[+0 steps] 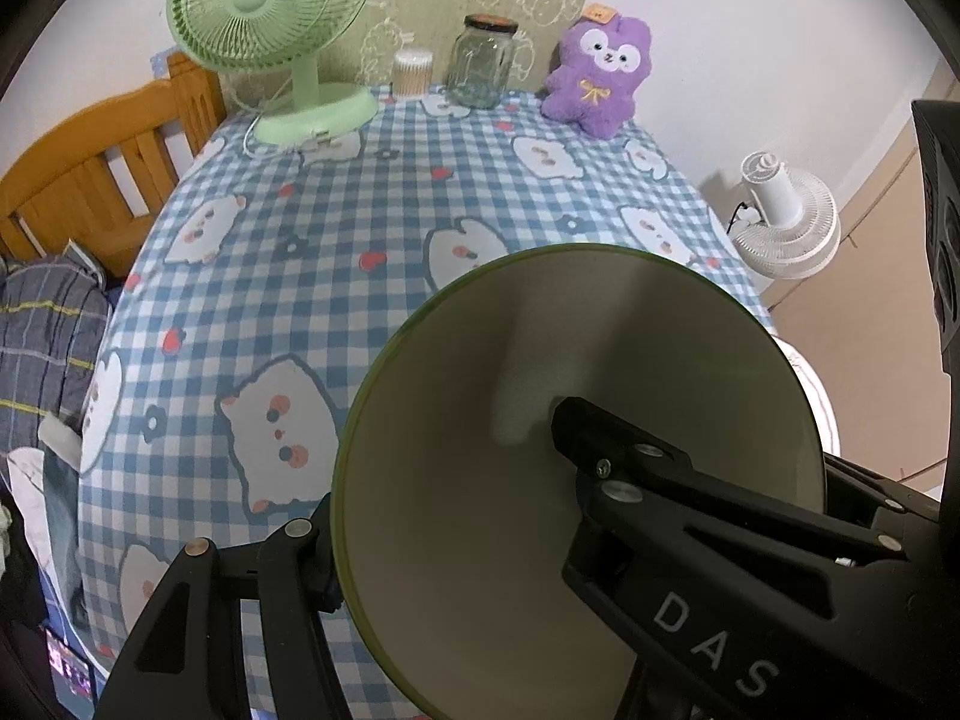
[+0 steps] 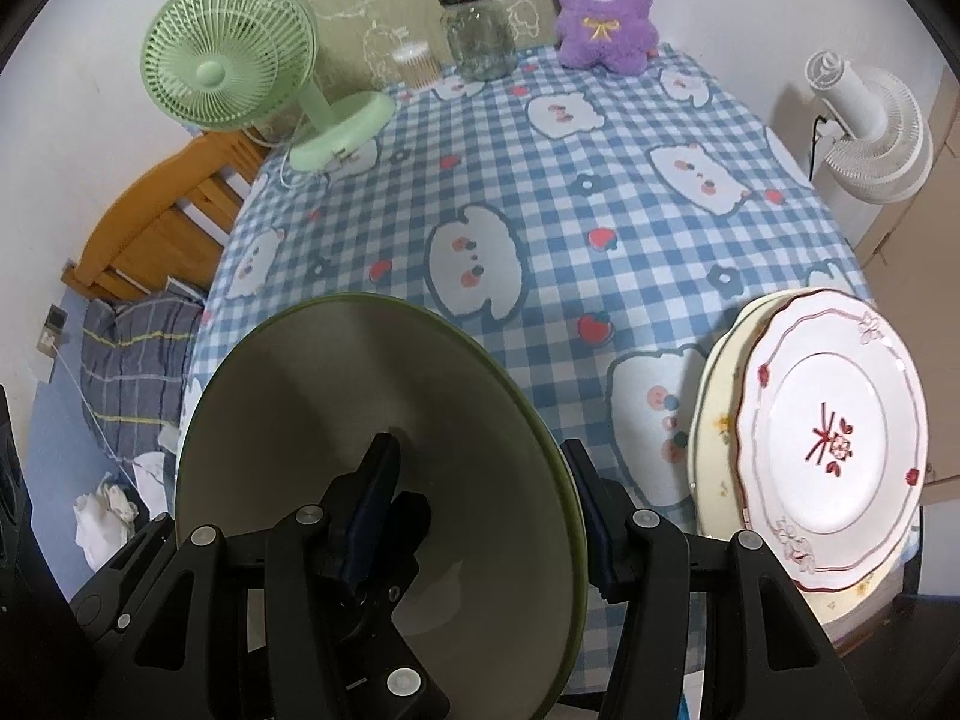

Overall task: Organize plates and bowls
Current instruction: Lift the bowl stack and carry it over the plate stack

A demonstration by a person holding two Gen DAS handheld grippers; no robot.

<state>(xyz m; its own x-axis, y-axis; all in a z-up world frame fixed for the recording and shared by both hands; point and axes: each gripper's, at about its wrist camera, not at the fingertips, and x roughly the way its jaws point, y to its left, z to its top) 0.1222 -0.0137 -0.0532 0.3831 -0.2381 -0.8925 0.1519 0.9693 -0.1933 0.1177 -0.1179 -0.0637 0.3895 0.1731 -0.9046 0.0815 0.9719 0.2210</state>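
Observation:
A large bowl [image 1: 480, 360] with a green outside and cream inside hangs tilted above the checked tablecloth [image 1: 336, 210]. My left gripper [image 1: 444, 468] is shut on the bowl's left wall, one finger inside and the other outside. In the right wrist view the same bowl [image 2: 360, 372] is gripped at its right wall by my right gripper [image 2: 480, 450], also with one finger inside and one outside. A white plate with red flowers [image 2: 834, 432] lies on a cream plate [image 2: 714, 420] at the table's near right corner.
Along the back of the table stand a green fan [image 2: 228, 72], a cotton swab jar [image 2: 417, 63], a glass jar [image 2: 477, 36] and a purple plush toy [image 2: 603, 6]. A white fan [image 2: 870, 138] is off the right edge. A wooden bed frame [image 1: 102, 174] is to the left.

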